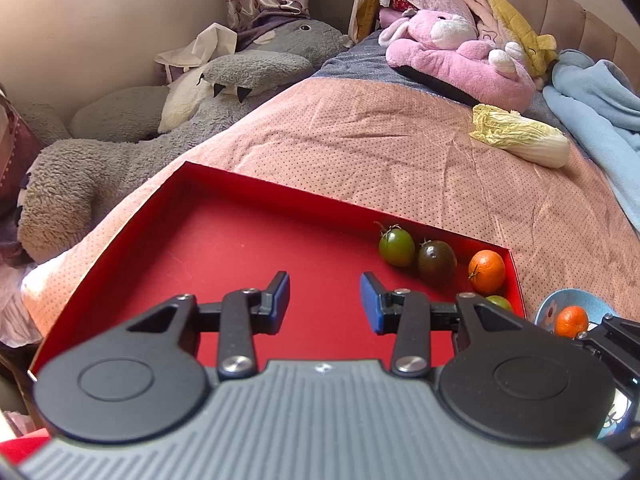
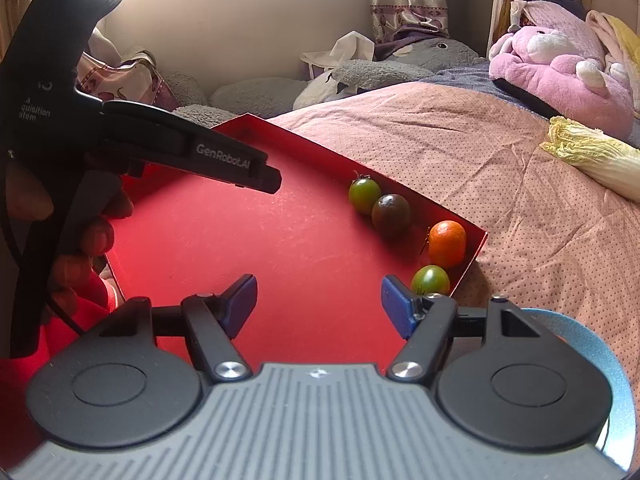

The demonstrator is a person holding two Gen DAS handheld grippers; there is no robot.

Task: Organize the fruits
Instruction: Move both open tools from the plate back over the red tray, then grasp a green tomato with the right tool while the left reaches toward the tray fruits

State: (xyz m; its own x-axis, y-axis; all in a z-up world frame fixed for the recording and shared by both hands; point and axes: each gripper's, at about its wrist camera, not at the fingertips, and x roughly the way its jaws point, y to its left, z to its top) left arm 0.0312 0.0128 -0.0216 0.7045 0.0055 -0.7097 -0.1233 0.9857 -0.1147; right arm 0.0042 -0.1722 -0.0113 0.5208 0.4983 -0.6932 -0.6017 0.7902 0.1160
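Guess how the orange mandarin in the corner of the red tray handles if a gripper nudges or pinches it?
The mandarin looks round and smooth, so a nudge would probably roll it. It sits in the red tray corner, so the walls should stop it fast. The peel likely gives a little under the pads; a gentle pinch seems enough. It probably weighs little.

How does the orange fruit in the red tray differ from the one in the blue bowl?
The orange fruit in the red tray lies by the corner wall of the red tray, near green and dark tomatoes; the orange fruit in the blue bowl sits alone outside the tray in the blue bowl. The first shows fully; the second is partly hidden by a gripper. Both are small, round and orange.
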